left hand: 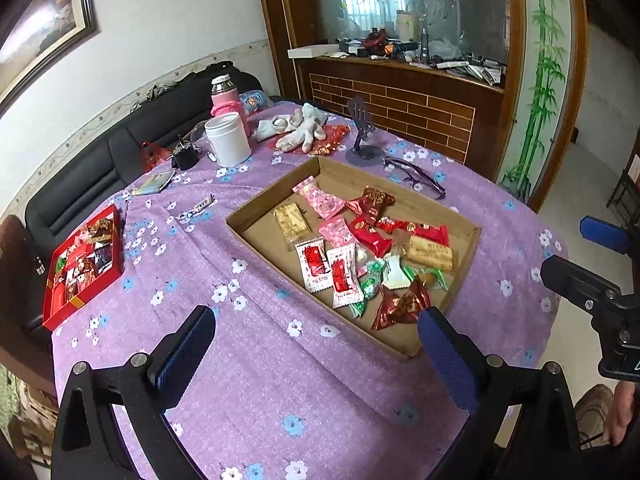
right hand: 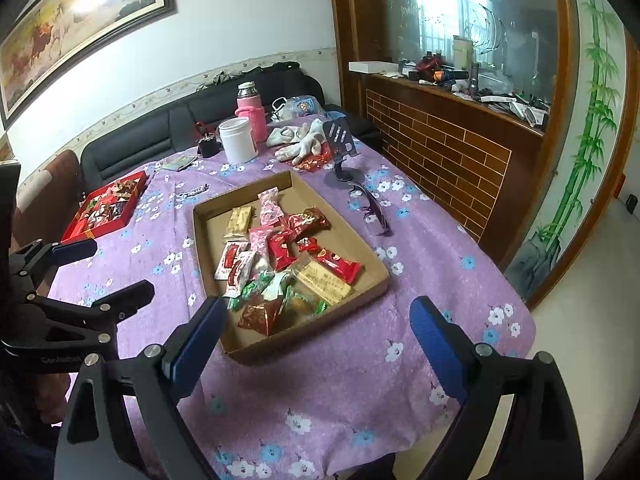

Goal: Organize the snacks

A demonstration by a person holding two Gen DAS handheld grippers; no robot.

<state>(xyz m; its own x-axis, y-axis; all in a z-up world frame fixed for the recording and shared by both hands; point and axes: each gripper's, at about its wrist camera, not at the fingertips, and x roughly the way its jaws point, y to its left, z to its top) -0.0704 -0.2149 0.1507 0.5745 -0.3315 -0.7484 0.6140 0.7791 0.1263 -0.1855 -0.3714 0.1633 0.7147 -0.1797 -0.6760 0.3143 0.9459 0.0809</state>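
A shallow cardboard tray (left hand: 276,192) (right hand: 360,240) sits on the purple flowered tablecloth and holds several wrapped snacks (left hand: 360,256) (right hand: 280,256): red, pink, gold, green and white packets. A red box (left hand: 114,240) (right hand: 132,216) with several dark and red sweets lies at the table's left. My left gripper (left hand: 316,328) is open and empty, above the cloth just short of the tray's near corner. My right gripper (right hand: 316,320) is open and empty, over the tray's near end. Each gripper shows at the edge of the other's view (left hand: 592,264) (right hand: 104,276).
At the far side stand a white jar (left hand: 228,140), a pink flask (left hand: 226,100), white gloves (left hand: 296,128), a black phone stand (left hand: 362,136) and purple glasses (left hand: 416,176). A black sofa (left hand: 80,176) lies behind the table, a brick-fronted counter (left hand: 400,112) at the right.
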